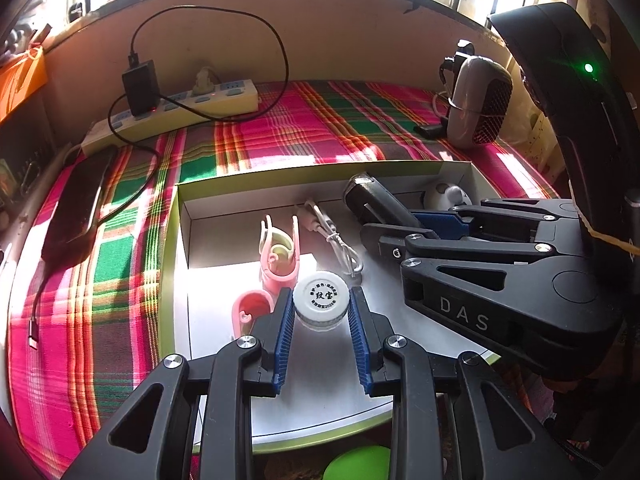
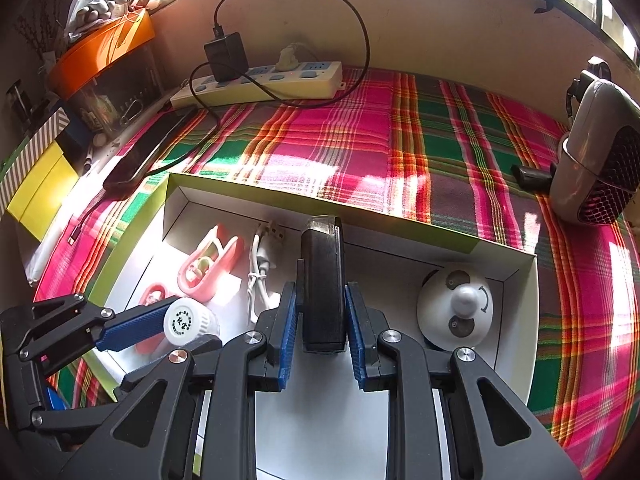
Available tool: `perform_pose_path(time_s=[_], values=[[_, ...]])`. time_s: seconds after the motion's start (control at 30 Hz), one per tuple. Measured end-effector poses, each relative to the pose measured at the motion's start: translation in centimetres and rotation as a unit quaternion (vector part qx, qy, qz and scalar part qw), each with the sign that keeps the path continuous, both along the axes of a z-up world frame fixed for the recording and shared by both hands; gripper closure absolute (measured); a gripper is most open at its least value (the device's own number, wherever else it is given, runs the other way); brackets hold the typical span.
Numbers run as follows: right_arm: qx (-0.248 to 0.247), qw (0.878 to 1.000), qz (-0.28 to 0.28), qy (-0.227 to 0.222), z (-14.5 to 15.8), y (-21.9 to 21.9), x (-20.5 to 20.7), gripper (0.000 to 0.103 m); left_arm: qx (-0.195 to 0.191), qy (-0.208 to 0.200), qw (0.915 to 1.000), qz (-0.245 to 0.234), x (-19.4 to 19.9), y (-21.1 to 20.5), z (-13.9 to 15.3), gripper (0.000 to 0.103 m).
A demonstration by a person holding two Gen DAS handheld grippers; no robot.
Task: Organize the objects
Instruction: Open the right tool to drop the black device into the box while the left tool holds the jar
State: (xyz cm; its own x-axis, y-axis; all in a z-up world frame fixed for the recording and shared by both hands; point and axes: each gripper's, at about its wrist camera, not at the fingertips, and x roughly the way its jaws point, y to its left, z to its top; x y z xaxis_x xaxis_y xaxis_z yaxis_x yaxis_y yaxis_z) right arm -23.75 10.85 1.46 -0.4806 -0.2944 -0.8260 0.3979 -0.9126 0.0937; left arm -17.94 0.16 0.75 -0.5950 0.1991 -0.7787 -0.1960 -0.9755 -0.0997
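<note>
A shallow white box with green rim [image 1: 176, 216] [image 2: 172, 184] lies on a plaid cloth. My left gripper [image 1: 321, 308] is shut on a small white-capped bottle [image 1: 321, 300], held over the box's near left part; it also shows in the right wrist view [image 2: 186, 320]. My right gripper [image 2: 321, 308] is shut on a black rectangular device [image 2: 323, 280] over the box's middle; the device also shows in the left wrist view [image 1: 376, 200]. In the box lie pink clips [image 1: 280, 252] [image 2: 210, 264], a white cable [image 1: 336, 240] [image 2: 258, 280] and a round white gadget [image 2: 456, 308].
A power strip [image 1: 180, 108] [image 2: 260, 80] with a black charger and cord sits at the back. A dark phone [image 1: 76, 208] [image 2: 148, 152] lies left of the box. A grey speaker-like device [image 1: 478, 100] [image 2: 596, 164] stands at the right. Orange and yellow boxes [image 2: 100, 48] stand far left.
</note>
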Motion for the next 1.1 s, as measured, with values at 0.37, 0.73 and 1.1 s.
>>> perform_pose_path(time_s=[0.37,0.73,1.1], values=[[-0.002,1.0,0.001,0.0,-0.05,-0.2,0.11,0.079,-0.003,0.0,1.0,-0.001,-0.09,0.18,-0.04,0.078],[-0.007,1.0,-0.002,-0.001,-0.06,-0.16,0.05,0.078,-0.008,0.001,1.0,-0.002,-0.14,0.34,-0.03,0.078],[-0.009,1.0,-0.009,-0.001,0.07,-0.05,0.1,0.066,-0.011,0.0,0.9999,0.0,-0.31,0.26,-0.1,0.077]])
